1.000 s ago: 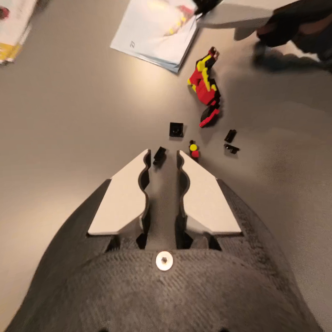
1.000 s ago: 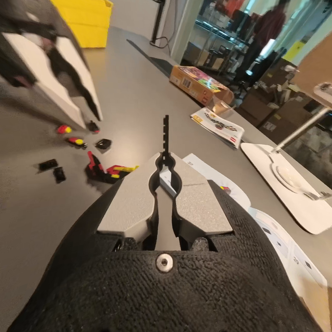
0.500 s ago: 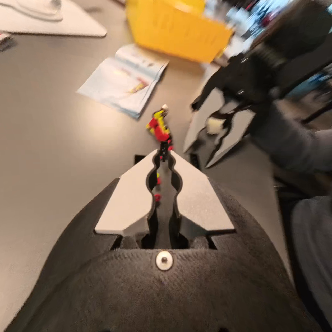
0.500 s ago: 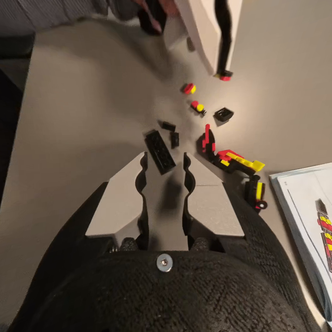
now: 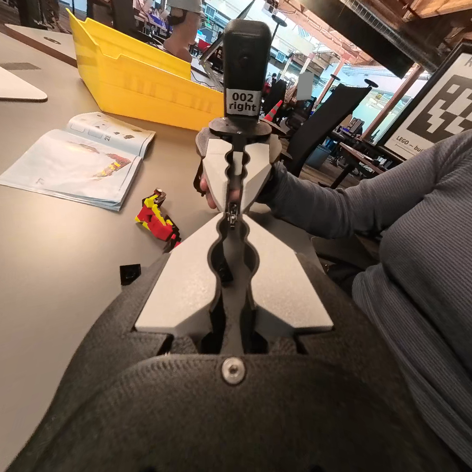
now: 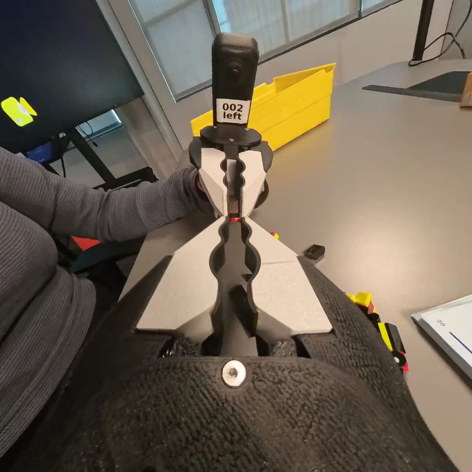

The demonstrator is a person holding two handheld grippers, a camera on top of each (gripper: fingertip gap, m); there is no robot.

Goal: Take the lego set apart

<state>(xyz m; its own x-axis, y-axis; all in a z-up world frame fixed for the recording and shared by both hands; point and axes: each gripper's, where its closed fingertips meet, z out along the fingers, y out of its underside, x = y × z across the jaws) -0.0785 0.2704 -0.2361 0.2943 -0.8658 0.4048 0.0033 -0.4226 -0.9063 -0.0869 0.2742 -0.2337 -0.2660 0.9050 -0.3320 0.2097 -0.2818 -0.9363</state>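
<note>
My left gripper (image 5: 232,220) and my right gripper (image 6: 235,221) meet tip to tip above the table, both on one small lego sub-assembly. In the left wrist view its black part (image 5: 232,217) sits pinched between my left fingertips. In the right wrist view its red part (image 6: 235,219) spans the gap between my right fingertips. The right gripper (image 5: 233,208) also shows in the left wrist view, and the left gripper (image 6: 233,213) in the right wrist view. The red, yellow and black lego model (image 5: 155,222) lies on the grey table (image 5: 63,255), left of the grippers.
Loose black pieces (image 5: 130,273) (image 6: 314,251) and a black plate (image 6: 242,311) lie on the table under the grippers. An open instruction booklet (image 5: 76,161) and a yellow bin (image 5: 143,84) are farther back. A person's grey sleeve (image 5: 332,204) is on the right.
My right gripper laid the long black plate on the table, opened, then shut on the small piece. My left gripper shut on that piece on the table and lifted it. Both now meet.
</note>
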